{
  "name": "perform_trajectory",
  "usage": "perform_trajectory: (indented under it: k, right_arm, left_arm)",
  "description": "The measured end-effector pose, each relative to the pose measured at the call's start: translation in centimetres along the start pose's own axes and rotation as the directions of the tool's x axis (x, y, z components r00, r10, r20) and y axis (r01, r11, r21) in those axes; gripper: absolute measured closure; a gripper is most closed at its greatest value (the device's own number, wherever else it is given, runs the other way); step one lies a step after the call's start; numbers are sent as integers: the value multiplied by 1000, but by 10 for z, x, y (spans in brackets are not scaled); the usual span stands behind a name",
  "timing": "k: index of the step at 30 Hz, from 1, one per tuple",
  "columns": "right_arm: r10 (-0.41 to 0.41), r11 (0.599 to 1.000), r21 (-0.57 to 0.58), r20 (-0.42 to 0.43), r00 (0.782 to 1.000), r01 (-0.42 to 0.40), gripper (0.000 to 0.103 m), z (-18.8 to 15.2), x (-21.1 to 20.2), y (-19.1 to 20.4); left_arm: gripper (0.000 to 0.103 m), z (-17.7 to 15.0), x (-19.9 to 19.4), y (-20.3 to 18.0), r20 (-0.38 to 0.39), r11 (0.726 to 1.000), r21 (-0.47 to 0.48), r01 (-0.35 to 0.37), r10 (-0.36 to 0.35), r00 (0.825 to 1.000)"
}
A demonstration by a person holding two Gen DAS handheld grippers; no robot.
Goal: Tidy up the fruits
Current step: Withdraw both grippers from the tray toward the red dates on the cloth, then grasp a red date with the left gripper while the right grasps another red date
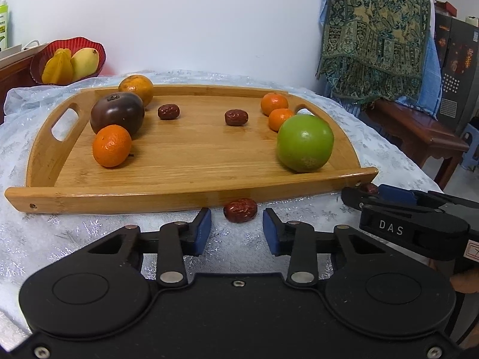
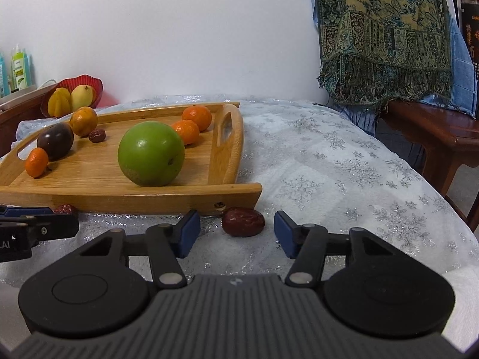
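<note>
The left gripper is pointed downward toward the near edge of a wooden tray. A red date lies on the cloth just ahead of its blue pads; the jaws are partly open, and a gap is seen on each side of the date, so nothing is gripped. The right gripper is held alongside at a similar downward slant, by the tray's near right corner. A second red date lies between its tips with clear gaps to both pads, the jaws being held wider and nothing being clamped.

The bench is covered by a white cloth with silver snowflakes, set against a plain white wall. A patterned green shawl is draped at the right above a dark wooden bench.

On the tray are seen a green apple, a dark purple fruit, several tangerines and two more dates. A red bowl of yellow fruit is placed behind the tray at the left. The tray's near wall stands directly beyond both dates.
</note>
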State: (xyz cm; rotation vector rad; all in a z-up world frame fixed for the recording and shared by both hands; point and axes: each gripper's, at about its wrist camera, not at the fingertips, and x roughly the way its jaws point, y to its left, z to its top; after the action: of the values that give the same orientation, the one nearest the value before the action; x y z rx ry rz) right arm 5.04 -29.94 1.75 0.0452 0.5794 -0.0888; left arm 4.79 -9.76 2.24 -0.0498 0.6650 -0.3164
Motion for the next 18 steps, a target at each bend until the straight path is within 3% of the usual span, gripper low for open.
perform_trajectory:
  k: [4,10,18]
  right_arm:
    - [8,1000,11,6,1000,-8,49,0,-1,1]
    - [47,998,48,13,999,-48,66,0,-6,4]
    - [97,995,10,12,995,-97,69,2,-8,24]
  left_arm:
    - [69,2,3,2,-13,1000,-27,8,-9,1000]
    - [73,3,7,4,-18,999,-44,9,-10,1000]
    - [73,1,8,1,-12,1000,-29,-1,0,1000]
